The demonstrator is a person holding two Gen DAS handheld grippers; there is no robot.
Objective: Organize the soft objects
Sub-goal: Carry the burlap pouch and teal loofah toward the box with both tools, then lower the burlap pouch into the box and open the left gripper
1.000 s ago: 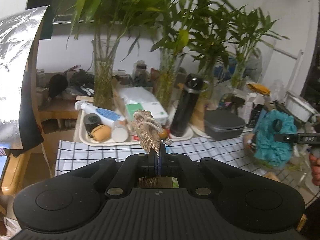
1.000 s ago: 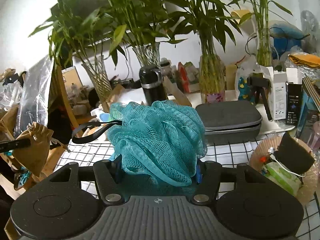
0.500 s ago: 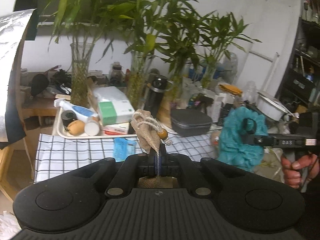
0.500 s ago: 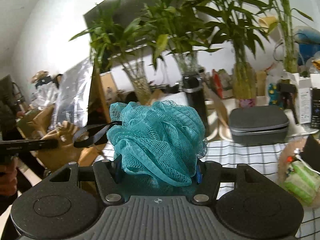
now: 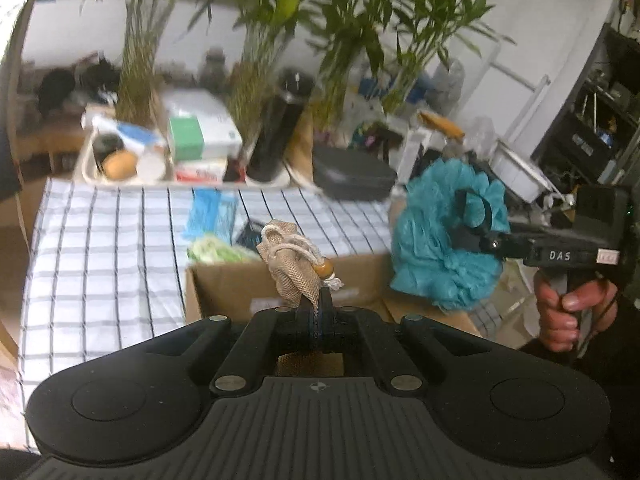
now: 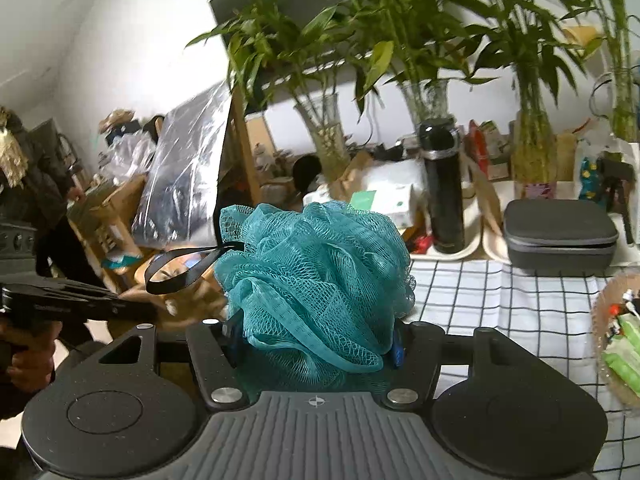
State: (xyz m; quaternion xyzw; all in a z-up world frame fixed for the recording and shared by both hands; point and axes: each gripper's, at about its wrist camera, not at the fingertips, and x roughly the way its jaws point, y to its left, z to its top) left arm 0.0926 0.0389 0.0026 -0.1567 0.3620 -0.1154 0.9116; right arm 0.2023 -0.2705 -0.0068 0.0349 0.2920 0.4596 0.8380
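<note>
Left wrist view: left gripper (image 5: 316,312) pinched tight on burlap pouch (image 5: 292,270) — cardboard box (image 5: 280,284) just ahead-below. Right gripper (image 6: 316,344) clamps teal loofah (image 6: 316,276). Get over the box opening before releasing — don't rush.

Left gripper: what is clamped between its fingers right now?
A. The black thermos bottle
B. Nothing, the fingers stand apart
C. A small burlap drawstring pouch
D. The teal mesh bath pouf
C. In the left wrist view the left gripper is shut on the burlap drawstring pouch, which sticks up from the fingertips, while the teal mesh bath pouf sits in the right gripper.
</note>
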